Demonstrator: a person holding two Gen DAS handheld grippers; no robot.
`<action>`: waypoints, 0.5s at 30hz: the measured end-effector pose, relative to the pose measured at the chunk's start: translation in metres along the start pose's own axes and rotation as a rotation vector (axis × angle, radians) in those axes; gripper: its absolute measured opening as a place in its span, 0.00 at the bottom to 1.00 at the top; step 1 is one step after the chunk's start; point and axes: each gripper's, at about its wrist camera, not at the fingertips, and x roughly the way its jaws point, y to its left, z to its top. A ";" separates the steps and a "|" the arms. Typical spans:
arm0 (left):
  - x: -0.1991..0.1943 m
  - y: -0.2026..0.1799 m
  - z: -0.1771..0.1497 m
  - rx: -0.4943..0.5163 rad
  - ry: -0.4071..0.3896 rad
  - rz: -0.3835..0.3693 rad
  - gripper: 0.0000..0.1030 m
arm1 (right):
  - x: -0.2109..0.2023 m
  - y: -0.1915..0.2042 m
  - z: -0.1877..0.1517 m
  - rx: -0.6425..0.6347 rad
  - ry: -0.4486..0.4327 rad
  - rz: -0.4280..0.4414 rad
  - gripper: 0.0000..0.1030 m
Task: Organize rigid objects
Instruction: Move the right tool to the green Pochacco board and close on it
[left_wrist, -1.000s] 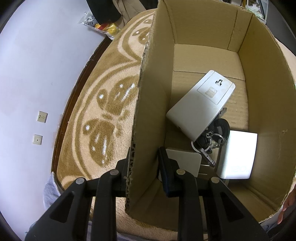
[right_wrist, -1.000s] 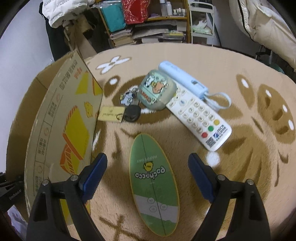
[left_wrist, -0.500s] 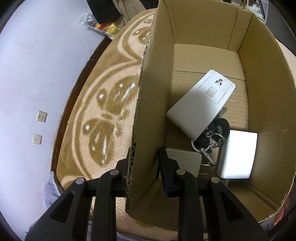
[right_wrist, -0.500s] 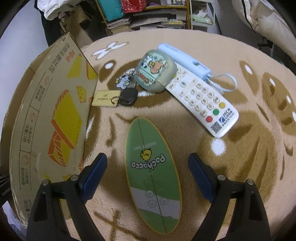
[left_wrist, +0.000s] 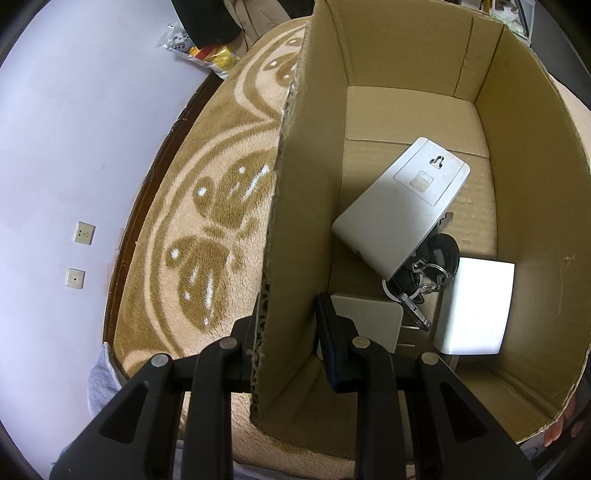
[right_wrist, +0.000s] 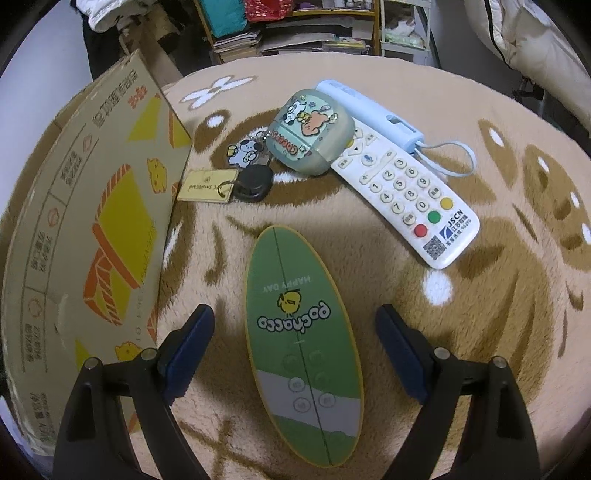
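Observation:
My left gripper (left_wrist: 291, 332) is shut on the near left wall of the open cardboard box (left_wrist: 295, 206), one finger outside and one inside. Inside the box lie a flat white device (left_wrist: 402, 206), a bunch of keys (left_wrist: 424, 273), a white block (left_wrist: 476, 306) and another white item (left_wrist: 365, 321). In the right wrist view my right gripper (right_wrist: 295, 321) is open, its blue pads on either side of a green oval board (right_wrist: 303, 280) lying on the carpet, not touching it. The box's printed outer wall (right_wrist: 92, 221) stands just left of it.
Beyond the board lie a white remote (right_wrist: 406, 192), a light-blue device with a cord (right_wrist: 369, 107), a cartoon-printed case (right_wrist: 310, 136) and a black key with a gold tag (right_wrist: 236, 182). Shelves and clutter stand behind the carpet. A person's fingertips (left_wrist: 561, 428) touch the box's near right corner.
The right gripper has come forward and lower over the green board, which now sits between its pads. The left gripper and the box have not moved.

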 end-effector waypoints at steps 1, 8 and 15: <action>0.000 0.000 0.000 0.000 0.000 0.000 0.24 | 0.000 0.001 -0.001 -0.007 0.000 -0.015 0.85; 0.000 -0.001 -0.001 0.003 0.000 0.003 0.24 | 0.000 0.003 0.000 -0.002 0.007 -0.037 0.78; 0.000 -0.001 -0.001 0.005 0.001 0.005 0.24 | -0.005 -0.009 -0.003 0.037 -0.002 -0.039 0.63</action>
